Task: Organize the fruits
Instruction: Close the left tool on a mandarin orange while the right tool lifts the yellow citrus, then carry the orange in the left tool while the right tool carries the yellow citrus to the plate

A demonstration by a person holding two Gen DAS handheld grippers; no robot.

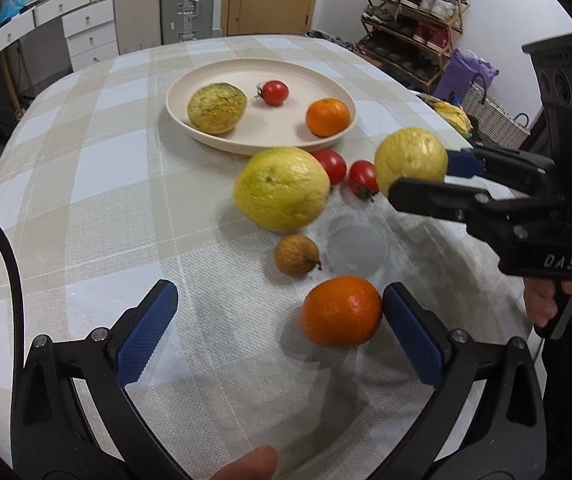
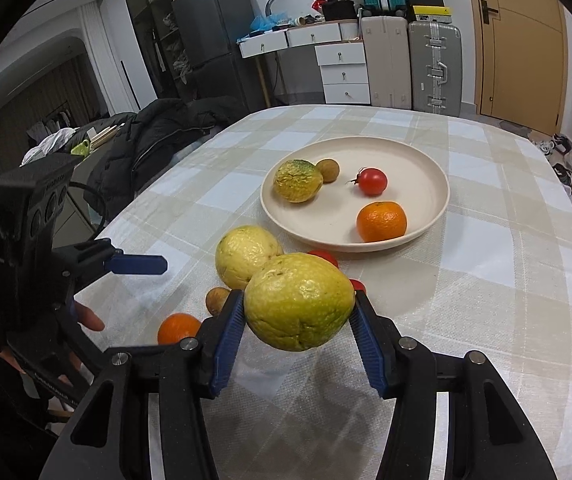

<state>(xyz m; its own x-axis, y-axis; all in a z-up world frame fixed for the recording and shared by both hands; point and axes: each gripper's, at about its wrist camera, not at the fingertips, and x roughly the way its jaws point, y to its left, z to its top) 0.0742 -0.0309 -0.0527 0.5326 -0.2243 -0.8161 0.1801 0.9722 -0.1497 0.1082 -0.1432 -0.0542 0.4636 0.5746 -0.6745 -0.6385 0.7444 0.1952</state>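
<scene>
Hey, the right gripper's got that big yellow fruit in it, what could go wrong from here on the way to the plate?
1. The right gripper pinches the round yellow-green fruit only at its sides; it might slip out and knock the tomatoes below.
2. The plate already holds four fruits; a careless drop could send the orange near its rim rolling off.
3. The open left gripper is close to the loose orange and may nudge it.

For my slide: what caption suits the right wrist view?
Right claw carrying a guava toward the plate.
</scene>
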